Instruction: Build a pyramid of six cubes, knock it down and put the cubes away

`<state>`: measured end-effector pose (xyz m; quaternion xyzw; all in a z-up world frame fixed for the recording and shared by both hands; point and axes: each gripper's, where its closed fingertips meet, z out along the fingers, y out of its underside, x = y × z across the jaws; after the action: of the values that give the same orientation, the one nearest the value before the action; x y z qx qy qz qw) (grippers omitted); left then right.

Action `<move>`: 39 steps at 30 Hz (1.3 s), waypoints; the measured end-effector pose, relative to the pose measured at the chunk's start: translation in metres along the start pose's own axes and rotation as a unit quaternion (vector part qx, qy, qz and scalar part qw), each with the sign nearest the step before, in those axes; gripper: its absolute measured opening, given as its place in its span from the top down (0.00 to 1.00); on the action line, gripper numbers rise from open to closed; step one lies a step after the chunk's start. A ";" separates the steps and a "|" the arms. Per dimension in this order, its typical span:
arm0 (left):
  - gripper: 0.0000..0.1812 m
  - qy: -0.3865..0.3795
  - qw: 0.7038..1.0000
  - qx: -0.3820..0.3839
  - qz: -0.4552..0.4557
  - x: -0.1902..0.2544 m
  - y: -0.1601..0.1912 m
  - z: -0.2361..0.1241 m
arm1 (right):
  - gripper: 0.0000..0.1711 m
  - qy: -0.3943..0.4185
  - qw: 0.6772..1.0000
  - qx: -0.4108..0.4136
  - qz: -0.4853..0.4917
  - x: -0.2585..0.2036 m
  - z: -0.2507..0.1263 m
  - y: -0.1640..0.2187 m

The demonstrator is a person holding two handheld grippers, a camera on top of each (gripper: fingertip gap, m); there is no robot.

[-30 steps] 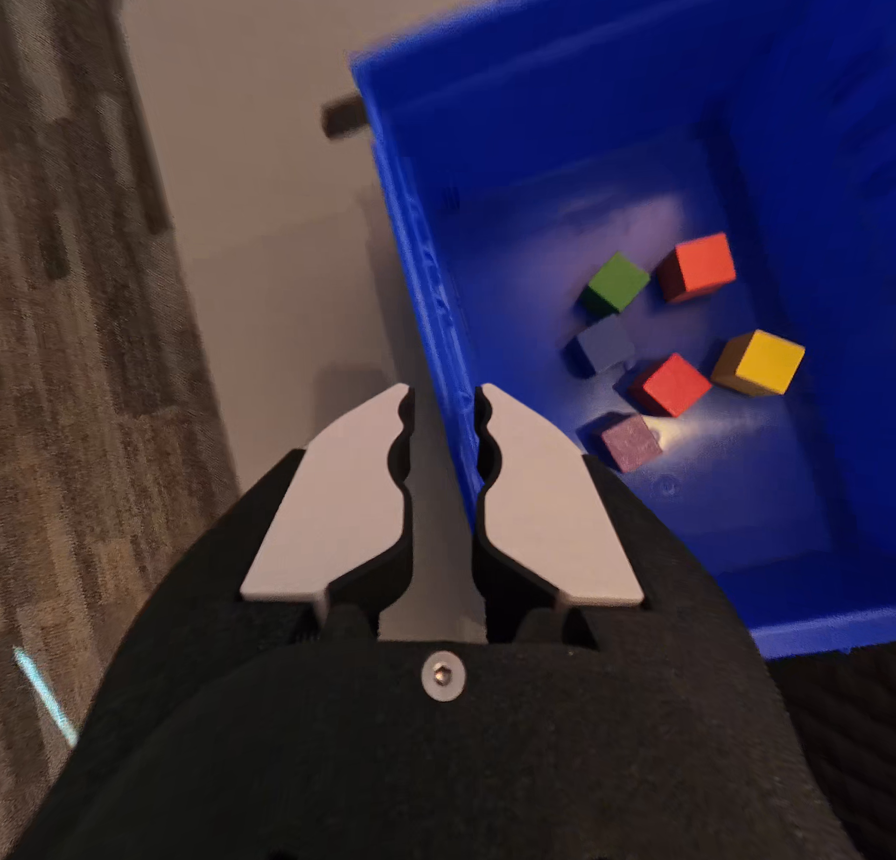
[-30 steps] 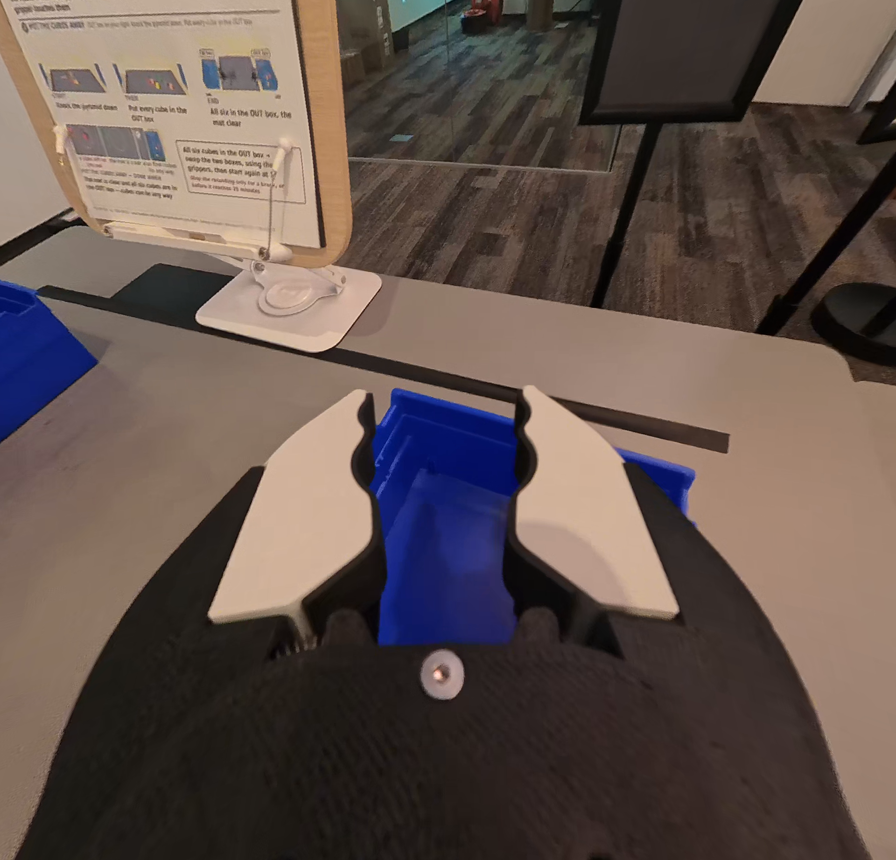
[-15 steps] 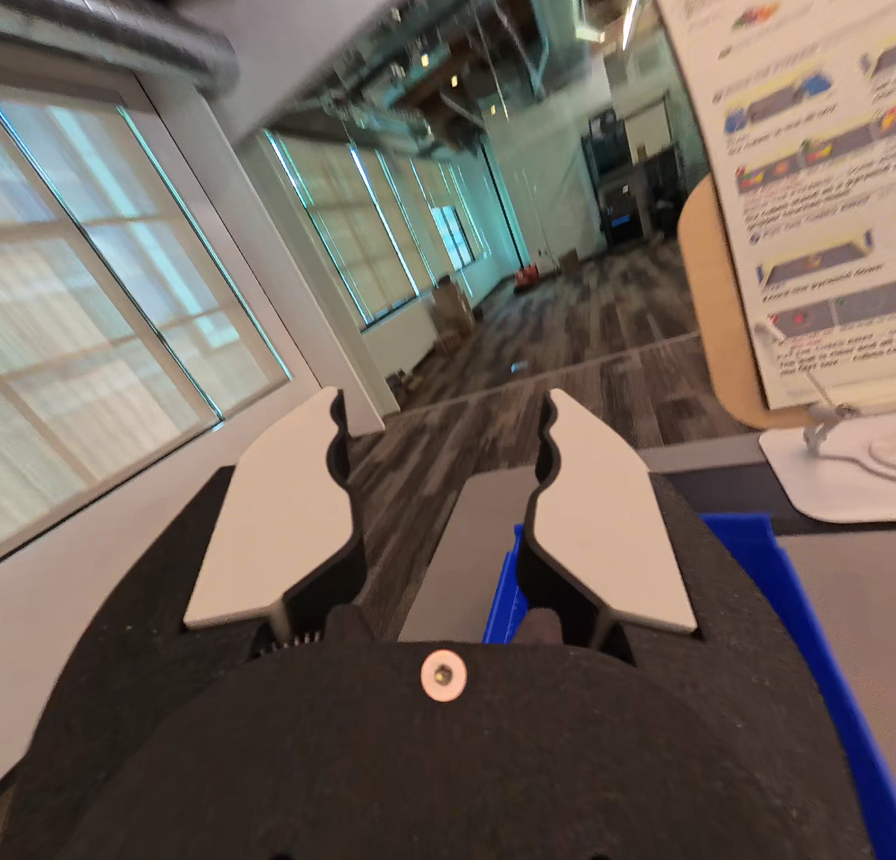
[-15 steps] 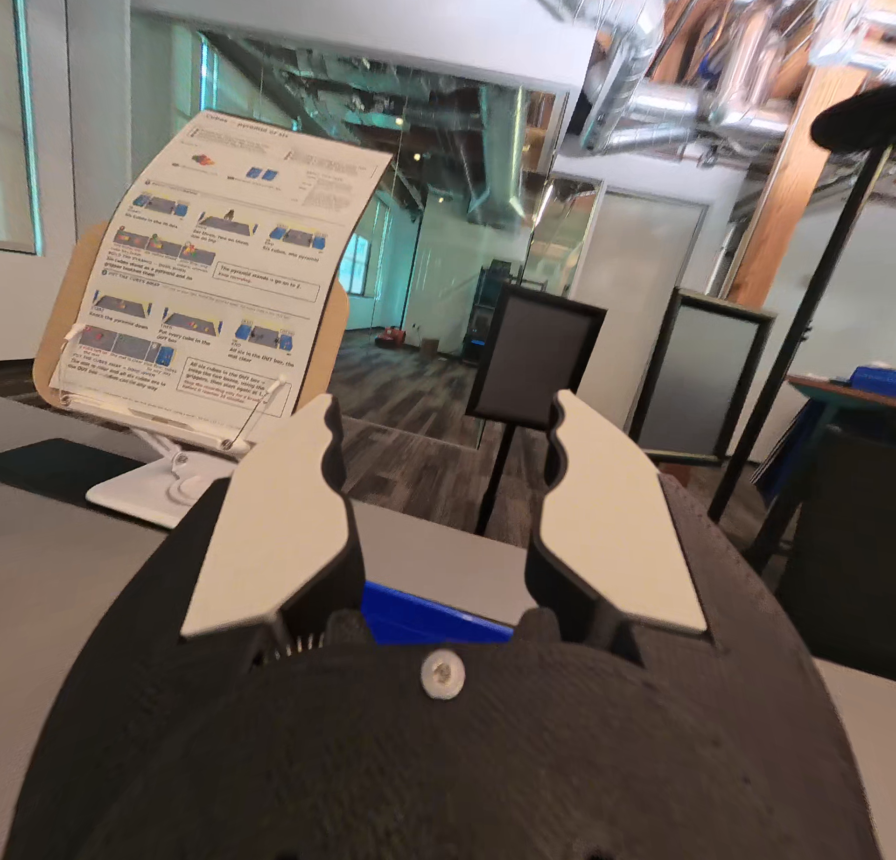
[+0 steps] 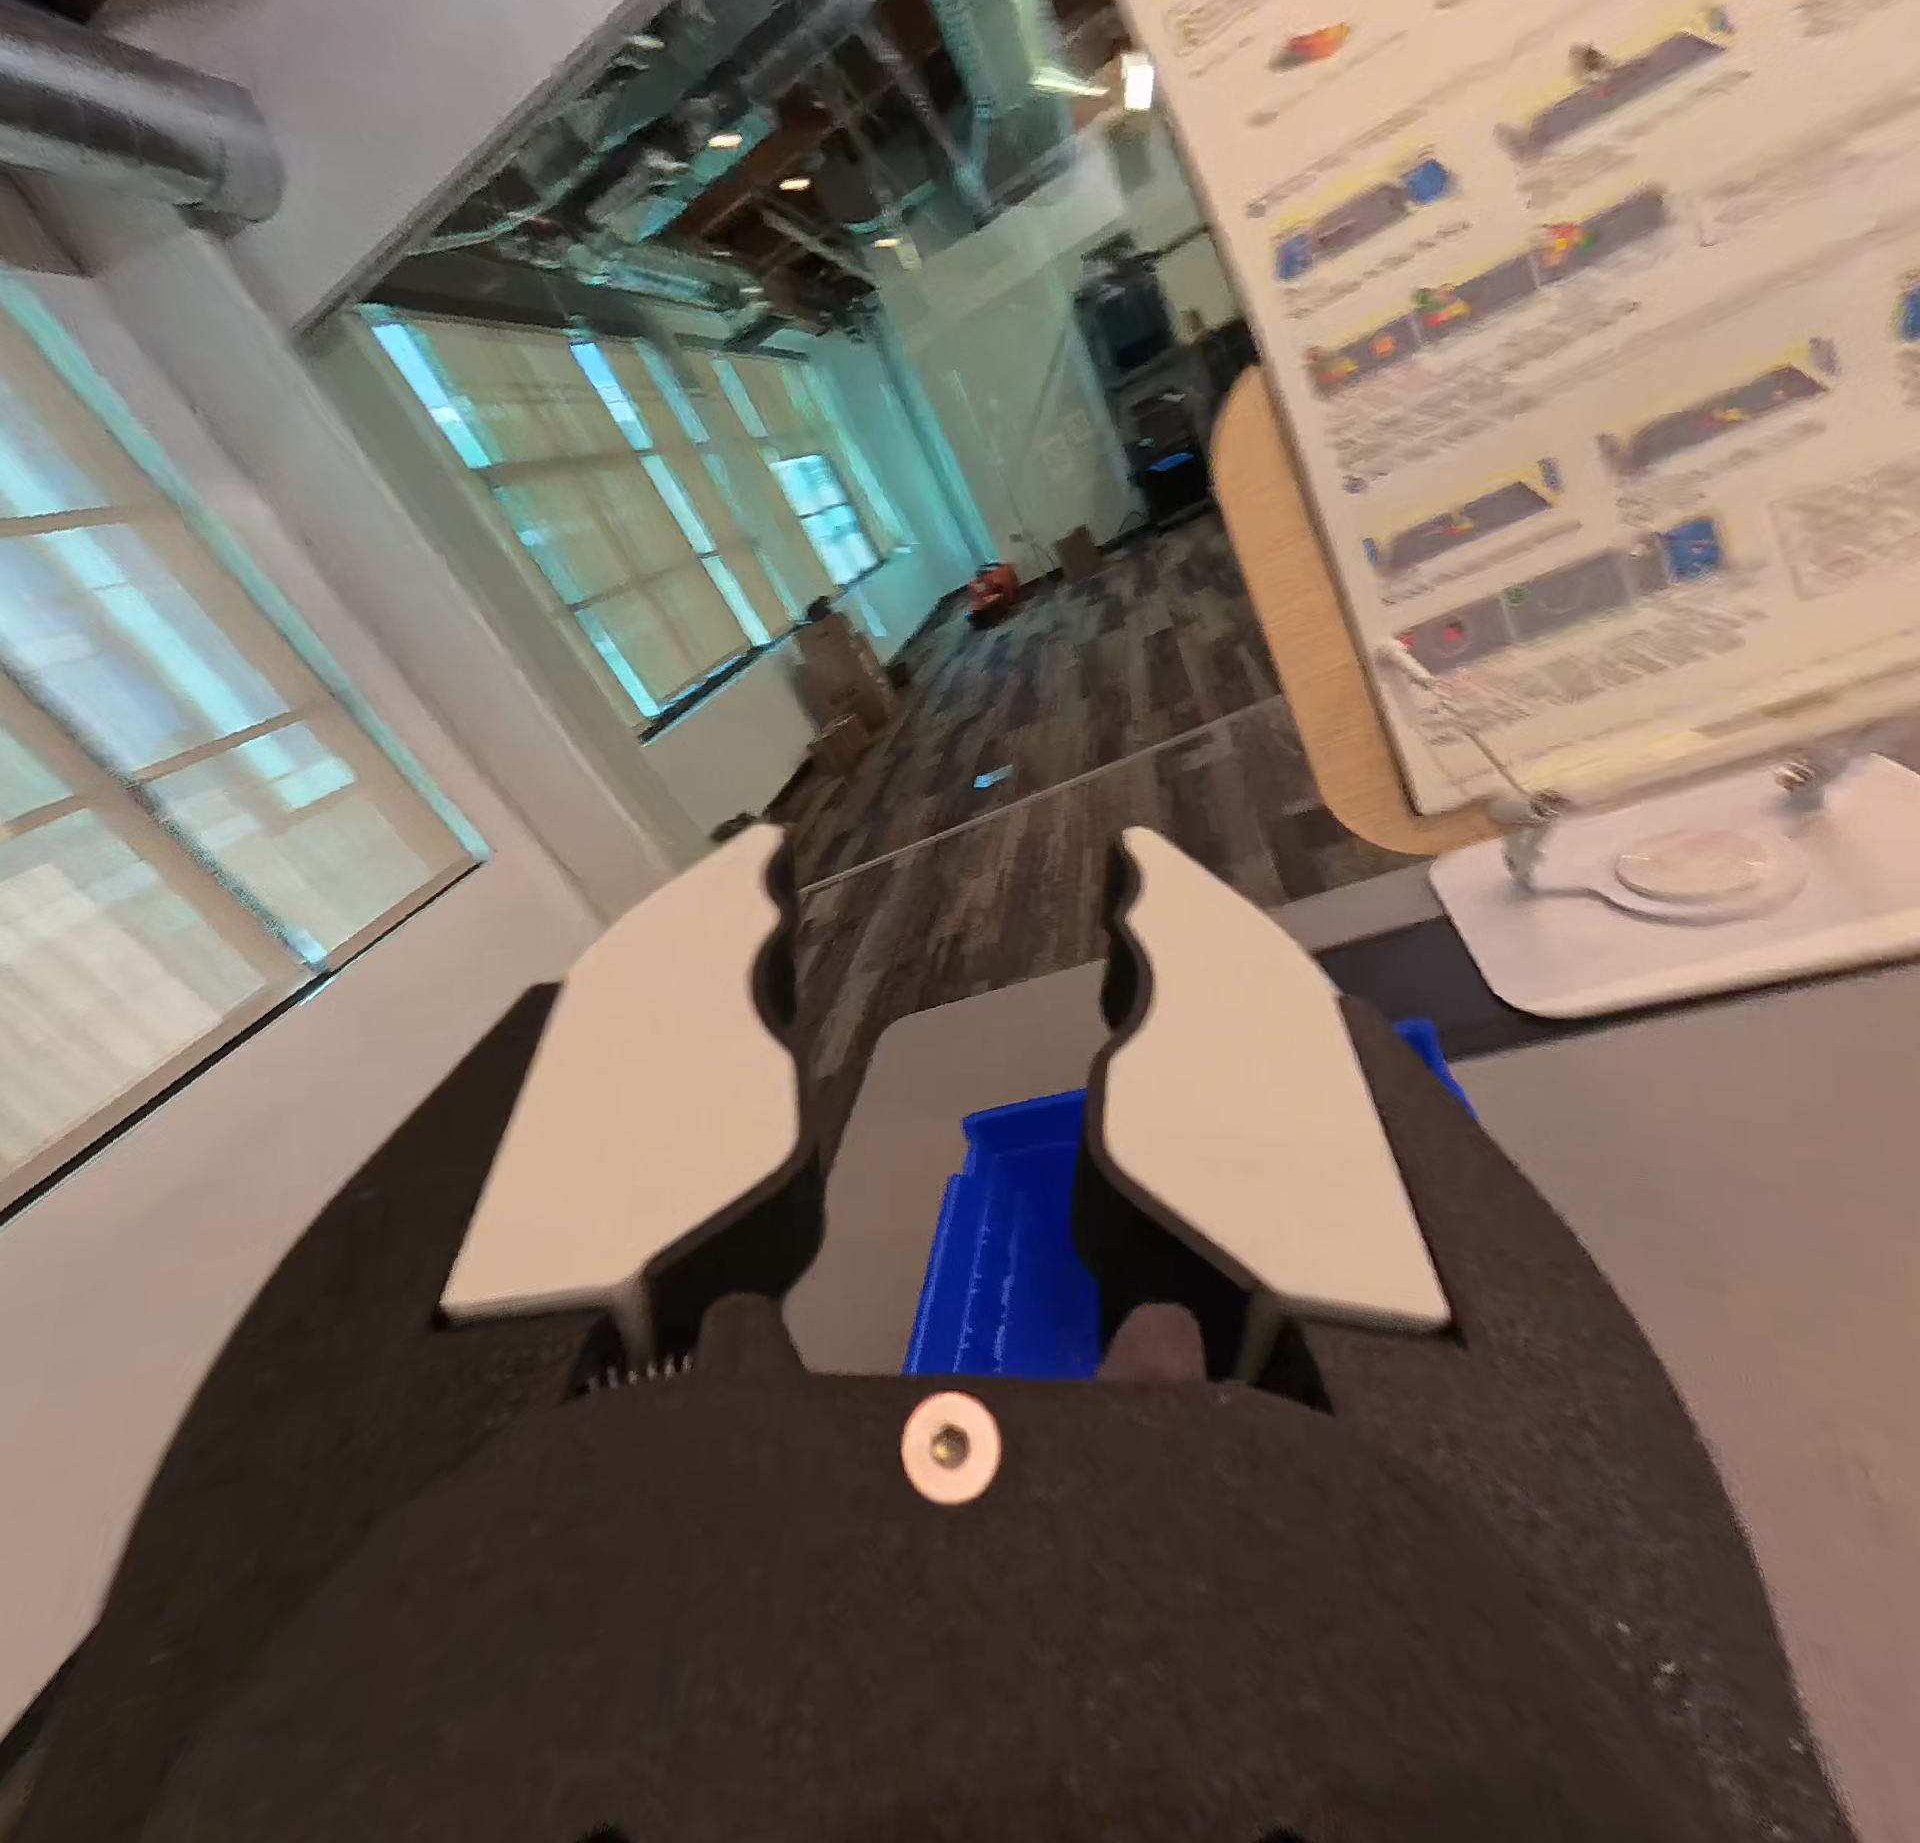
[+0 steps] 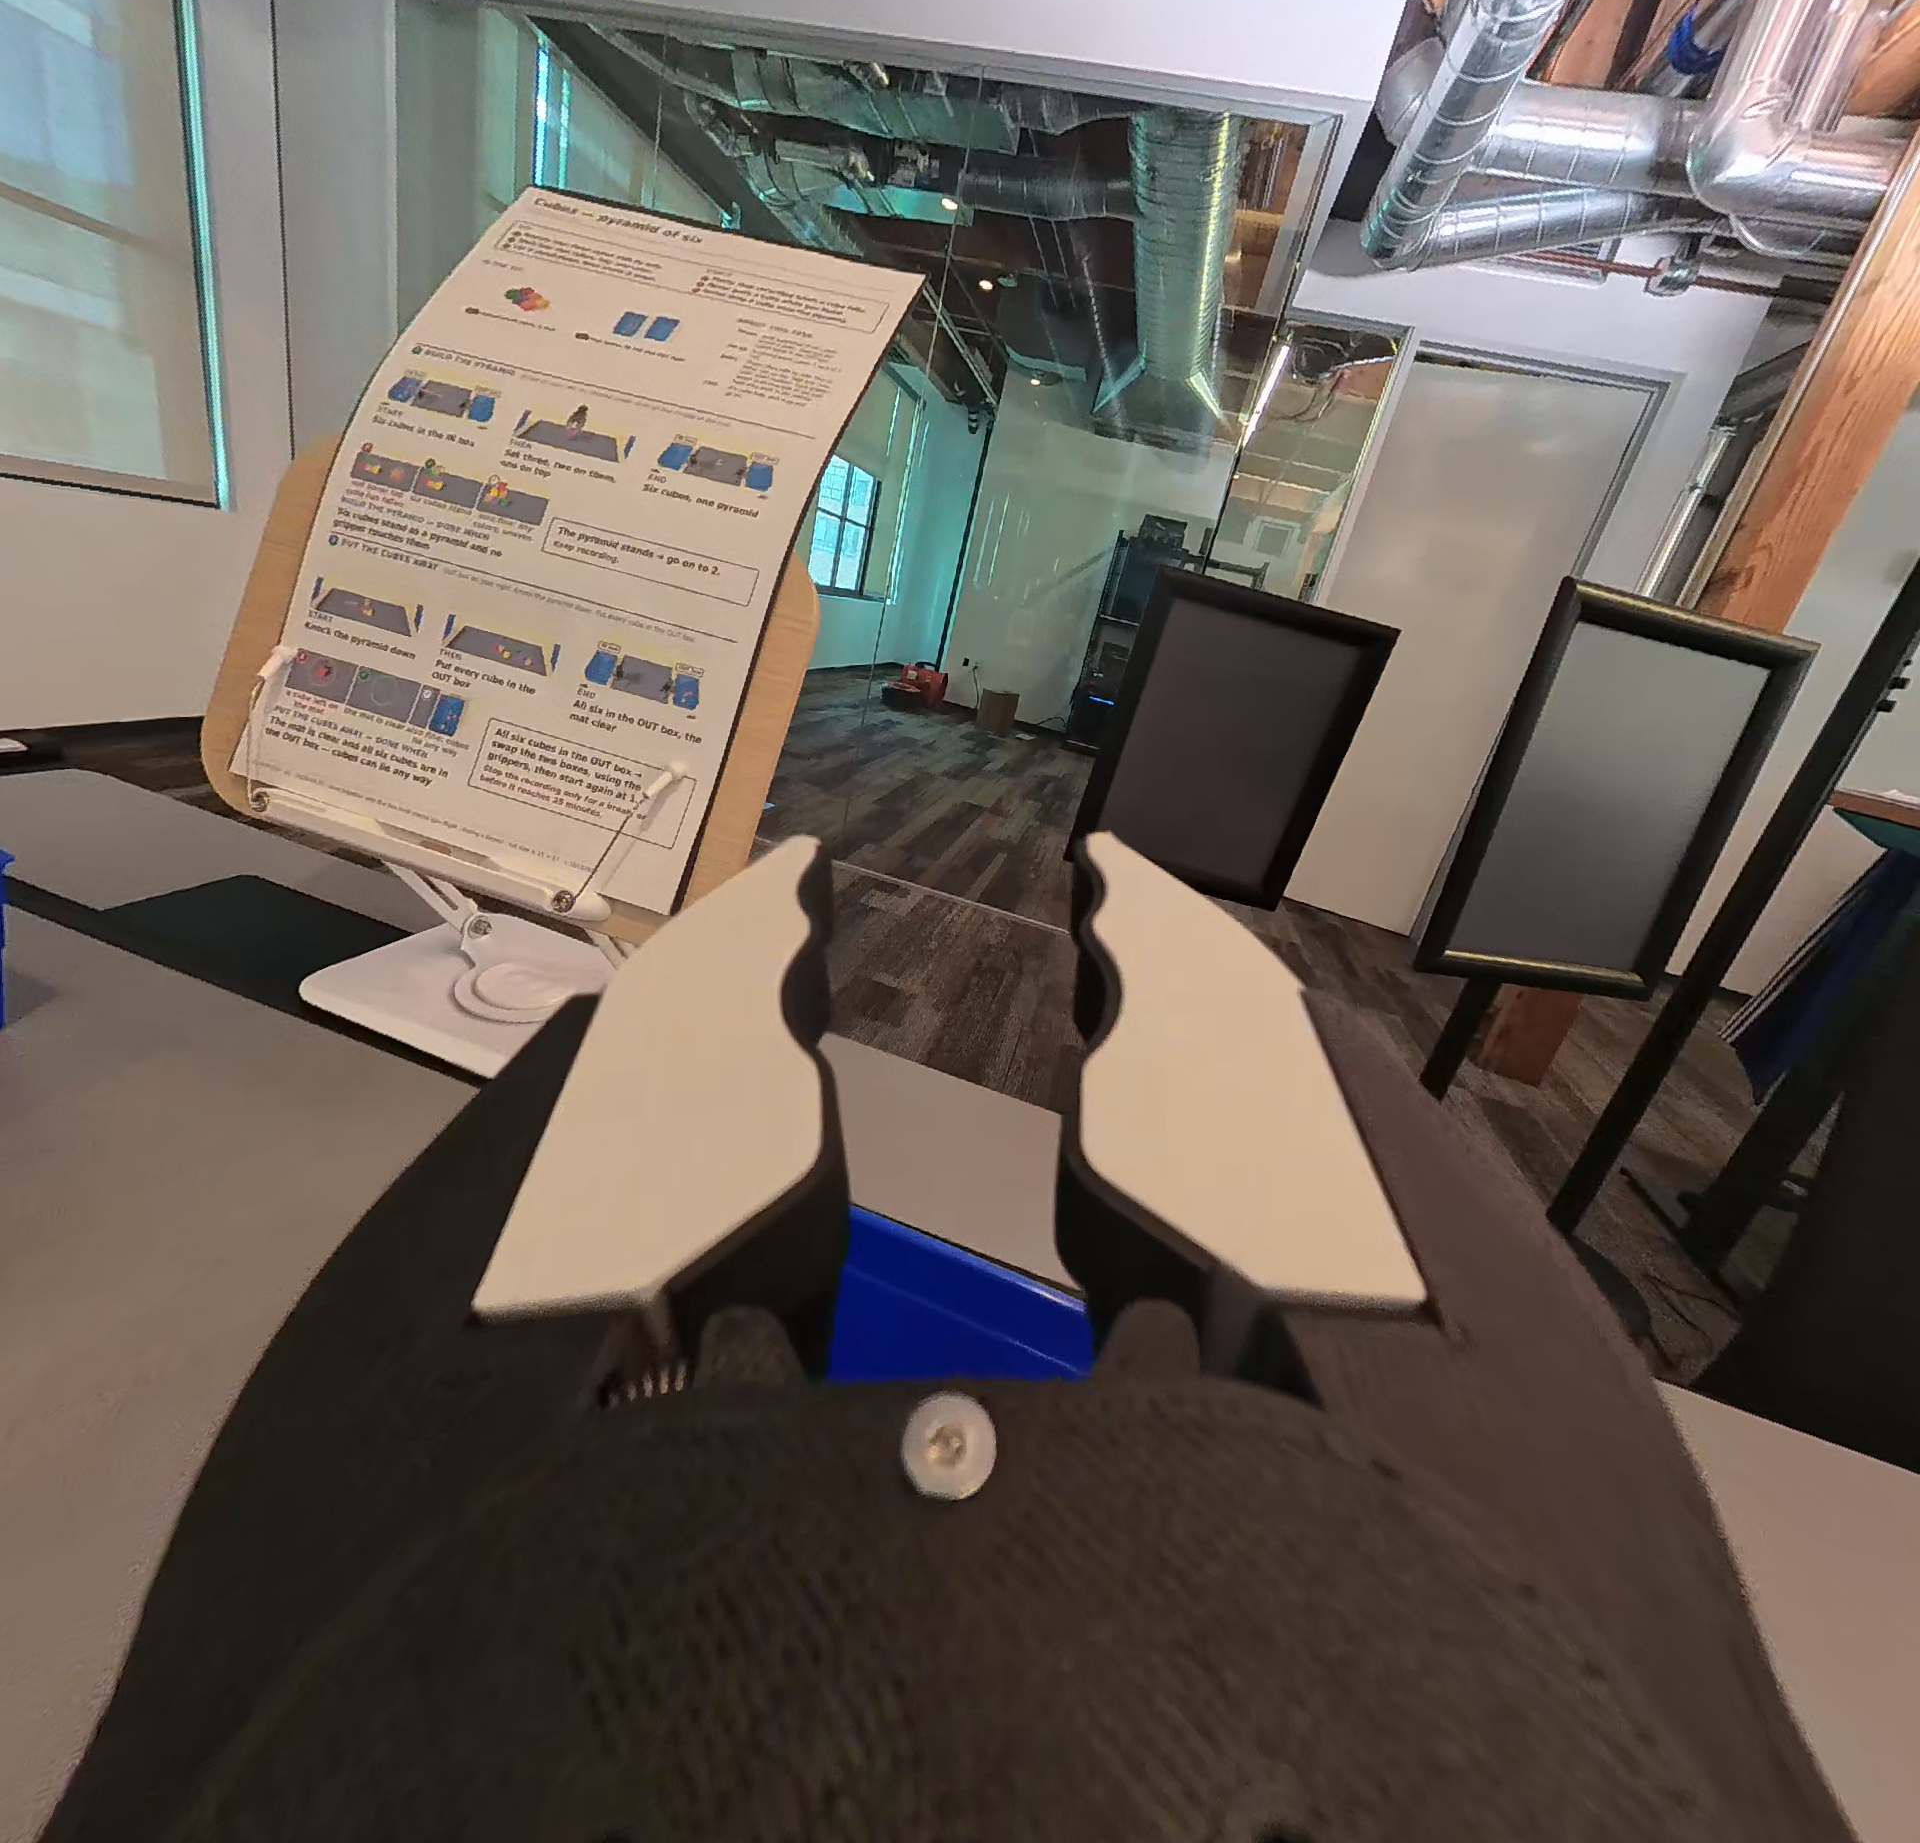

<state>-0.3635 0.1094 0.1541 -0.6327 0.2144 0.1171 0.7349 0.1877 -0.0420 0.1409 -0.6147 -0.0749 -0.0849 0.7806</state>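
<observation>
No cubes show in either view now. My left gripper (image 5: 951, 848) is open and empty, raised and pointing out over the table's far edge. A corner of a blue box (image 5: 1013, 1243) shows low between its fingers. My right gripper (image 6: 951, 858) is open and empty, also raised and pointing level into the room. A strip of another blue box (image 6: 935, 1294) shows just behind its fingers. The insides of both boxes are hidden.
A grey table (image 6: 208, 1170) lies under both grippers. An instruction sheet on a wooden stand with a white base (image 6: 540, 588) stands at the table's back edge; it also shows in the left wrist view (image 5: 1621, 359). Two black framed panels (image 6: 1236, 744) stand beyond on the floor. The grippers' ends are close to 55 centimetres from one another.
Both grippers have tilted up from looking down at the boxes to looking level into the room. The left gripper's fingers have spread wider. The cubes in the left box have dropped out of sight.
</observation>
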 end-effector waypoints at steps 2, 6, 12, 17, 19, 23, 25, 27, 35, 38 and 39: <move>0.81 0.072 0.997 -0.012 0.027 0.016 0.009 0.000 | 0.79 -0.012 1.000 0.007 0.004 -0.003 -0.001 -0.002; 0.86 0.323 0.939 -0.068 0.091 0.069 0.053 -0.027 | 0.79 -0.032 0.999 -0.005 0.020 -0.006 0.000 0.003; 0.79 0.403 0.866 -0.223 0.196 0.088 0.141 -0.041 | 0.77 -0.048 0.998 -0.039 0.027 -0.009 0.007 0.021; 0.76 0.473 0.810 -0.308 0.158 0.129 0.171 -0.047 | 0.75 -0.059 0.996 -0.063 0.023 -0.014 0.012 0.032; 0.74 0.492 0.784 -0.343 0.161 0.141 0.186 -0.052 | 0.75 -0.060 0.995 -0.073 0.016 -0.016 0.013 0.037; 0.72 0.509 0.750 -0.391 0.161 0.153 0.210 -0.055 | 0.74 -0.069 0.994 -0.082 0.009 -0.020 0.015 0.040; 0.72 0.502 0.745 -0.410 0.158 0.152 0.218 -0.054 | 0.74 -0.069 0.994 -0.081 0.007 -0.020 0.015 0.041; 0.71 0.497 0.739 -0.427 0.158 0.151 0.228 -0.052 | 0.74 -0.073 0.994 -0.085 0.007 -0.022 0.016 0.042; 0.74 0.480 0.729 -0.457 0.171 0.157 0.251 -0.043 | 0.74 -0.084 0.991 -0.102 -0.007 -0.029 0.018 0.049; 0.77 0.471 0.723 -0.469 0.186 0.154 0.256 -0.047 | 0.74 -0.086 0.990 -0.107 -0.012 -0.031 0.019 0.051; 0.78 0.470 0.721 -0.471 0.190 0.155 0.258 -0.047 | 0.74 -0.087 0.990 -0.109 -0.013 -0.031 0.019 0.052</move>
<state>-0.3492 0.0923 -0.1498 -0.8171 0.5655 0.0276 0.1090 0.1690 -0.0105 0.0892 -0.7000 -0.1408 -0.0487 0.6984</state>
